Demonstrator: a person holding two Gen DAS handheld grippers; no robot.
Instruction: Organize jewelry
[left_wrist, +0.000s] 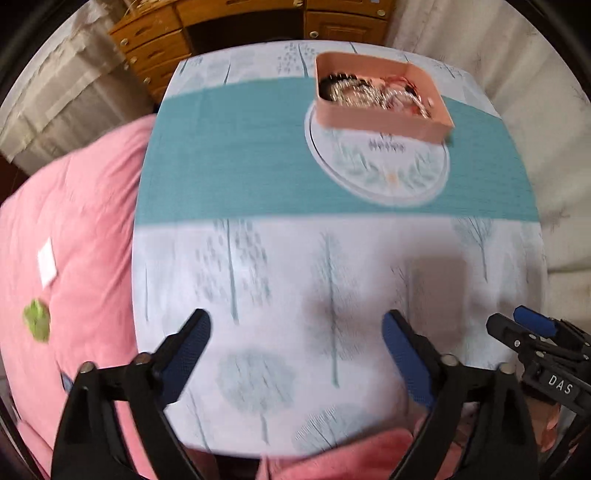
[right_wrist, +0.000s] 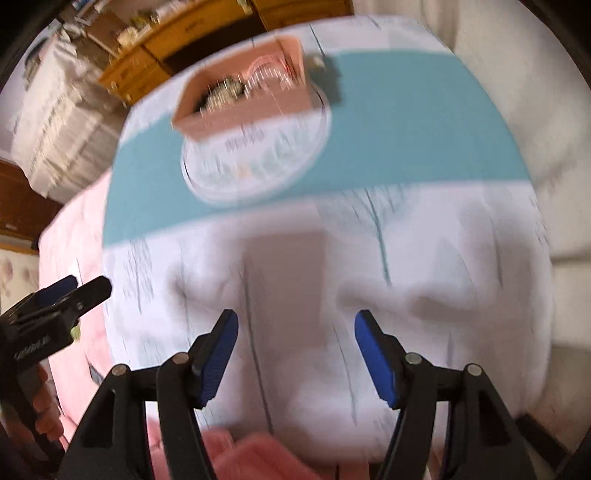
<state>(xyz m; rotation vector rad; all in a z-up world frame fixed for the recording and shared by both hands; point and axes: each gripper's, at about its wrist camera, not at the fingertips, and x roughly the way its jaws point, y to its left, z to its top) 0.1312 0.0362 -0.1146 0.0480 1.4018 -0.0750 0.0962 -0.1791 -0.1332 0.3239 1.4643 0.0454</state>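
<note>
A table under a white cloth printed with trees carries a teal band across its far half. A pink blanket lies to its left, and a wooden dresser stands beyond the far edge. On the teal band, far right, a pink box sits on a round white mat, with blurred jewelry heaped inside. Near the table's front edge, the left gripper hangs with fingers spread wide and empty; the right gripper likewise gapes, holding nothing.
</note>
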